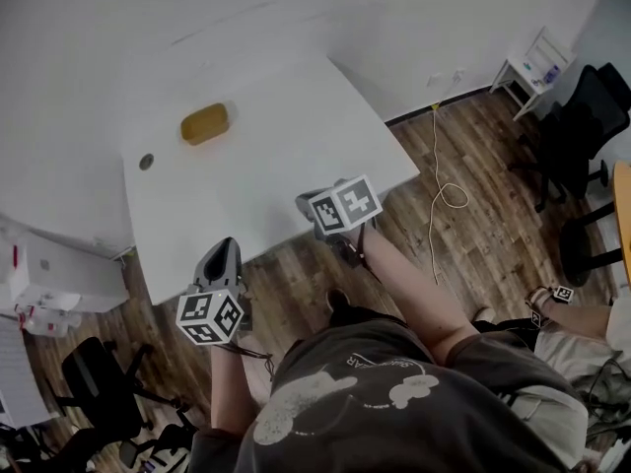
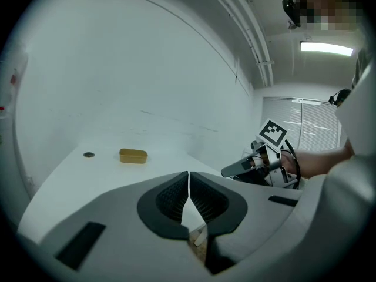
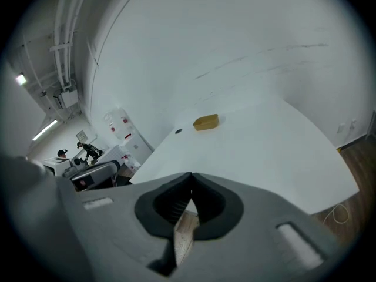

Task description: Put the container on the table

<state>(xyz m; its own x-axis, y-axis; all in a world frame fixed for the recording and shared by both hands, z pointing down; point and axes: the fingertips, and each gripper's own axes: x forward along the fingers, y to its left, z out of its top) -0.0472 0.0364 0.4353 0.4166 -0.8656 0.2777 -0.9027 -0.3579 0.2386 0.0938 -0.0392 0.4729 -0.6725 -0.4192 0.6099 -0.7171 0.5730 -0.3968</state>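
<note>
The left tool point(image 2: 188, 184) and the right tool point(image 3: 189, 195) are both pressed together, jaws meeting at the tip with nothing between them. The container point(image 1: 205, 123), a low yellow-brown tub, sits on the white worktop point(image 1: 296, 136) at its far side near the wall, well apart from both tools. A small dark disc point(image 1: 146, 162) lies near it, toward the worktop's left edge.

Only the head view shows where the tools are held: both just off the worktop's near edge, above the wooden floor point(image 1: 463, 235), the left one lower and closer to the person. The left gripper view alone shows the right tool from the side, with its marker cube point(image 2: 273, 133) on top. The right gripper view alone takes in white boxes point(image 3: 126, 135) beyond the worktop's left end.

Both forearms point(image 1: 414, 294) stretch forward, and the tools point toward the container.
</note>
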